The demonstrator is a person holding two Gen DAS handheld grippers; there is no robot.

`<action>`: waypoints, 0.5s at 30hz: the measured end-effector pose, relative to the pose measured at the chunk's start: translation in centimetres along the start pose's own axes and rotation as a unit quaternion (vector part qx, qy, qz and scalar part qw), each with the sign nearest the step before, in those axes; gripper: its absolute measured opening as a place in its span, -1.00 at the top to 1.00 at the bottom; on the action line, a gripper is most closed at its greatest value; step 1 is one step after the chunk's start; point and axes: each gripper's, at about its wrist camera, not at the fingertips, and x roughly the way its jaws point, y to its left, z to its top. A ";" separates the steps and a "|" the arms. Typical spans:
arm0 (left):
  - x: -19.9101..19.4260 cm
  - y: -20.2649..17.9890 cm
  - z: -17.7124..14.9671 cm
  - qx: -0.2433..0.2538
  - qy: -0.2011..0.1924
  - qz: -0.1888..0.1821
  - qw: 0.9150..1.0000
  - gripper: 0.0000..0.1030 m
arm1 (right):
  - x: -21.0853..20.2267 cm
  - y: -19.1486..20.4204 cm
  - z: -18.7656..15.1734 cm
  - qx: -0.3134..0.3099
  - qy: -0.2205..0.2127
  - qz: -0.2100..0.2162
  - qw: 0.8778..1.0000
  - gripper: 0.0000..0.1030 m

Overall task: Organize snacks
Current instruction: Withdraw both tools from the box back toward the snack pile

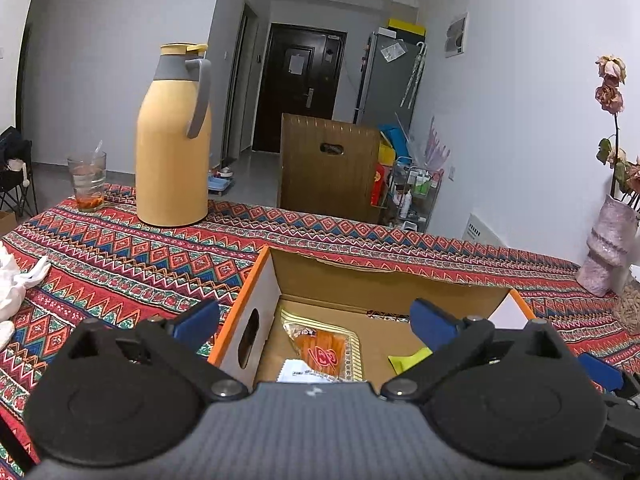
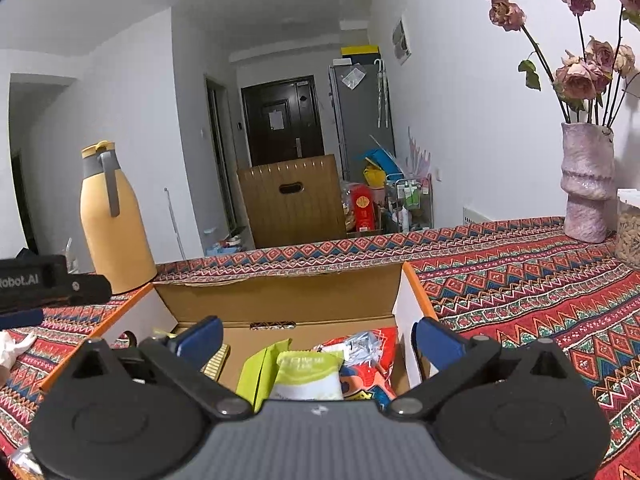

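Note:
An open cardboard box (image 1: 384,280) with orange edges sits on the patterned tablecloth. In the left wrist view my left gripper (image 1: 316,322) hangs above it, jaws wide apart and empty. Below it lie an orange-and-gold snack packet (image 1: 324,350), a white packet (image 1: 304,374) and a yellow-green packet (image 1: 410,358). In the right wrist view my right gripper (image 2: 318,340) is open and empty over the same box (image 2: 280,296). Under it lie a green-and-white snack bag (image 2: 308,374), a lime-green packet (image 2: 256,372), a red-and-blue packet (image 2: 370,384) and a silvery wrapper (image 2: 360,344).
A yellow thermos jug (image 1: 172,140) and a drinking glass (image 1: 87,180) stand at the table's far left. A pink vase of dried roses (image 2: 586,184) and a jar (image 2: 628,228) stand at the right. White cloth (image 1: 16,284) lies at the left edge.

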 end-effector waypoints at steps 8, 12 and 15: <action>-0.2 -0.2 0.2 0.001 -0.001 0.002 1.000 -1.00 | -0.6 -0.1 0.3 0.001 -0.007 -0.005 1.000 -1.00; -1.0 -0.4 0.7 0.000 -0.005 0.001 1.000 -1.00 | -1.6 0.3 0.9 -0.003 -0.016 -0.009 1.000 -1.00; -1.7 -0.4 0.9 0.003 -0.006 0.000 1.000 -1.00 | -2.6 0.3 1.3 -0.004 -0.022 -0.009 1.000 -1.00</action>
